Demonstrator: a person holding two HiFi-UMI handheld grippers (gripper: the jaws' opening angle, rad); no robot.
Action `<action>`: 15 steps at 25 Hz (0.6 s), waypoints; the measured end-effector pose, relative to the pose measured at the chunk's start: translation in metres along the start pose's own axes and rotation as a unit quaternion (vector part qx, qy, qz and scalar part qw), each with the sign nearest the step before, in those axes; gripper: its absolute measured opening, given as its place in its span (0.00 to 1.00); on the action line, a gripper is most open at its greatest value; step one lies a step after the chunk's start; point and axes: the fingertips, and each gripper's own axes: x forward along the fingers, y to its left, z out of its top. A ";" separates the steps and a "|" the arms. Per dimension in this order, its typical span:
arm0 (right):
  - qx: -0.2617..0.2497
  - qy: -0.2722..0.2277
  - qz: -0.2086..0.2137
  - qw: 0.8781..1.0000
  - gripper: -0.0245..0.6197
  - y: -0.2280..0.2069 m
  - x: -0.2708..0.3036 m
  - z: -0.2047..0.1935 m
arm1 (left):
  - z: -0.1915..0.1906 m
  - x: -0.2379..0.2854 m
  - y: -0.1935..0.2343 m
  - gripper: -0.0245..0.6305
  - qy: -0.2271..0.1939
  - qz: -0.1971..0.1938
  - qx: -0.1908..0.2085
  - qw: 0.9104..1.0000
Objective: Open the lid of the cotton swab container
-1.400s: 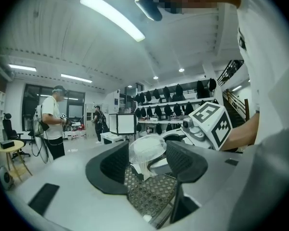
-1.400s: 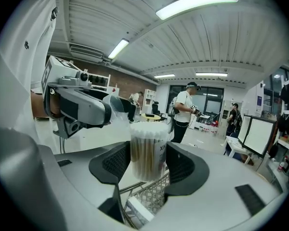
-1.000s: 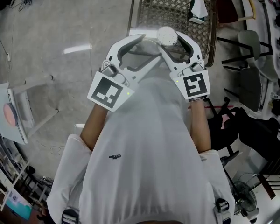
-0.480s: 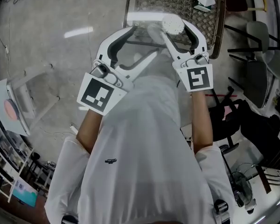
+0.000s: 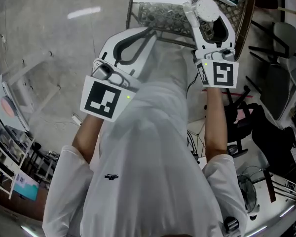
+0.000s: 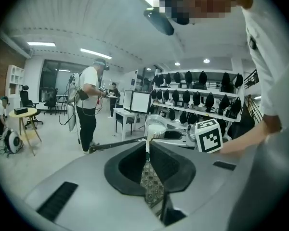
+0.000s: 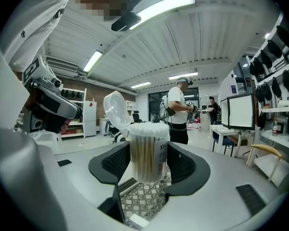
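A clear cotton swab container, full of swabs, stands upright between my right gripper's jaws, which are shut on it. Its clear lid hangs flipped open at the upper left of the rim. In the head view the container shows as a white round top in the right gripper, at the upper right. My left gripper is to its left, apart from it. The left gripper's jaws are closing, nearly together, with nothing between them; the container shows beyond their tips.
A metal mesh basket lies on the floor below both grippers. Dark chairs stand to the right. People stand further back in the room, near white tables and shelves of dark items.
The right gripper has carried the container up and to the right, away from the left gripper. The left gripper's jaws, spread before, have come together.
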 end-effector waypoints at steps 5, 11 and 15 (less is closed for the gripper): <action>0.027 -0.025 -0.018 0.999 0.39 -0.023 0.014 -0.024 | -0.020 0.025 0.010 0.04 0.019 0.005 -0.052 0.998; 0.026 -0.022 -0.014 0.999 0.39 -0.036 0.039 -0.061 | -0.048 0.058 0.032 0.04 0.031 0.035 -0.053 0.998; 0.028 -0.007 -0.003 1.000 0.39 -0.040 0.054 -0.094 | -0.064 0.076 0.040 0.04 0.044 0.045 -0.059 0.996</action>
